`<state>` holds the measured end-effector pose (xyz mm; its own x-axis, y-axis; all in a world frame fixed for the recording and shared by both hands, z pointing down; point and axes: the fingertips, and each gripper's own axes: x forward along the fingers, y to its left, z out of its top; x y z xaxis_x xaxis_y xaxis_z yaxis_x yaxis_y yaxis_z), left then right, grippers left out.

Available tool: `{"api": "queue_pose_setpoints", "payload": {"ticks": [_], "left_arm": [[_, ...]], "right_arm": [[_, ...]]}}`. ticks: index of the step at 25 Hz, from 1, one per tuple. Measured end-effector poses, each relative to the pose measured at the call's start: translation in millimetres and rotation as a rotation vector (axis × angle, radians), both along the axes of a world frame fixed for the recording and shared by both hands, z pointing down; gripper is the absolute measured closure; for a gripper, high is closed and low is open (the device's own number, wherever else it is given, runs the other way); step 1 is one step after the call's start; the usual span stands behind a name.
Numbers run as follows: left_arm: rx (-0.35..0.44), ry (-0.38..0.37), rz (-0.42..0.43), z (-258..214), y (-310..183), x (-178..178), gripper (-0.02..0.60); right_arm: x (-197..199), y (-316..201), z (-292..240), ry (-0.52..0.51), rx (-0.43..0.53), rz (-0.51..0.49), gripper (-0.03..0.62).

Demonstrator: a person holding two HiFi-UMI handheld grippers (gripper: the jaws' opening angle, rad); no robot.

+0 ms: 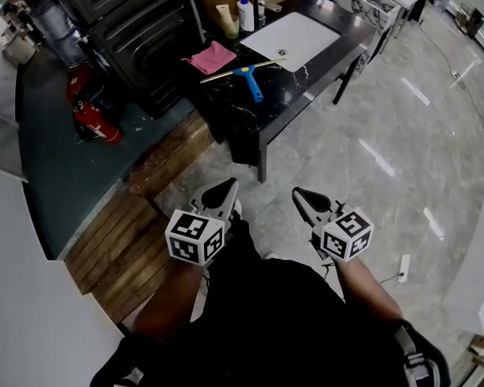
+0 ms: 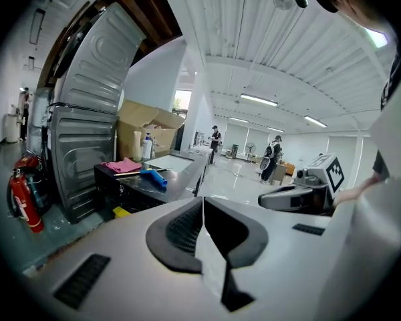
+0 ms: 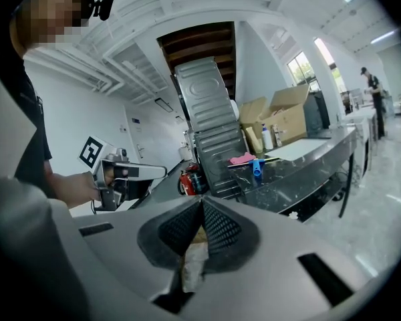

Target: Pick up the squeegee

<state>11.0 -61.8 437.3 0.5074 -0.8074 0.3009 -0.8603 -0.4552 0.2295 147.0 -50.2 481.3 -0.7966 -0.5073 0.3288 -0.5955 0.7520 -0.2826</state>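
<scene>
The squeegee [image 1: 248, 76], blue-handled with a long pale blade, lies on the black marble table [image 1: 306, 79] far ahead of me. It shows small in the left gripper view as the squeegee [image 2: 154, 176] and in the right gripper view as the squeegee [image 3: 256, 166]. My left gripper [image 1: 223, 190] and right gripper [image 1: 305, 198] hang side by side over the floor, well short of the table. Both are shut with nothing between the jaws.
A pink cloth [image 1: 210, 57], a white board [image 1: 291, 39] and bottles [image 1: 246, 12] share the table. A grey metal cabinet [image 1: 137, 22] stands left of it, with red fire extinguishers [image 1: 93, 119] on the dark floor. People [image 2: 274, 156] stand far off.
</scene>
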Motion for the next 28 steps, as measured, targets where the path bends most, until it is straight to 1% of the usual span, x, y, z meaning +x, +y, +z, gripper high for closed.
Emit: {"api": "queue_pose_setpoints", "payload": {"ticks": [5,7,12,15,18,22,28], "left_arm": [[-0.03,0.0,0.015,15.9,-36.7,-14.3,0.563],[-0.039,-0.002,0.021,20.1,-54.3,-22.7,0.563],[-0.021,0.009,0.02,10.8,-110.0,-53.2,0.563],[-0.015,0.016,0.026,8.3,-143.5,-68.5,0.563],[-0.018,0.023,0.056,8.7,-170.2,-78.8,0.563],[-0.014,0.011,0.104,6.9,-200.0,-93.8,0.563],[-0.024,0.013,0.126,12.1,-241.8,-123.0,0.563]], "right_arm": [[-18.9,-42.1,0.1,0.019,0.024,0.01,0.586],[-28.1,-57.1,0.7,0.044,0.032,0.008,0.586],[-52.7,-98.4,0.4,0.101,0.034,-0.011,0.586],[-67.2,-130.4,-3.3,0.123,0.039,-0.006,0.586],[-82.5,-162.5,-4.0,0.133,0.035,0.008,0.586],[-102.7,-199.5,-3.6,0.15,0.019,0.029,0.586],[-130.7,-238.1,-0.3,0.174,0.009,0.045,0.586]]}}
